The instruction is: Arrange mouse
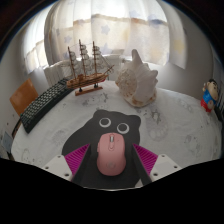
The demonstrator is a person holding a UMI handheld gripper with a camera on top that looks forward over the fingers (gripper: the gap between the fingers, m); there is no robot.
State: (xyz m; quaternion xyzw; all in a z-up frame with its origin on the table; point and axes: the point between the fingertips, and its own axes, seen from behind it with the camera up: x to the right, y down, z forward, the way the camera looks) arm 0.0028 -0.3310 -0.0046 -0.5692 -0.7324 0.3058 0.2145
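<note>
Mouse (110, 154), pale pink, sits between my gripper (110, 166) fingers on a dark bear-shaped mouse pad (108, 128). Magenta pads (77, 160) flank it closely; I cannot tell whether they press on it. Beyond the pad: model sailing ship (86, 66), large white seashell (136, 80), black keyboard (45, 101) beside the ship, all on a marbled table (180, 120).

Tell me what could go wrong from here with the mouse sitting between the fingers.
1. The pink mouse is rounded and looks smooth; it stands between the gripper fingers, which show no clear squeeze, so it may slip on closing.
2. It lies on the bear-shaped mouse pad; dragging could shift that.
3. Pushing far forward risks reaching the model ship and large shell beyond.
</note>
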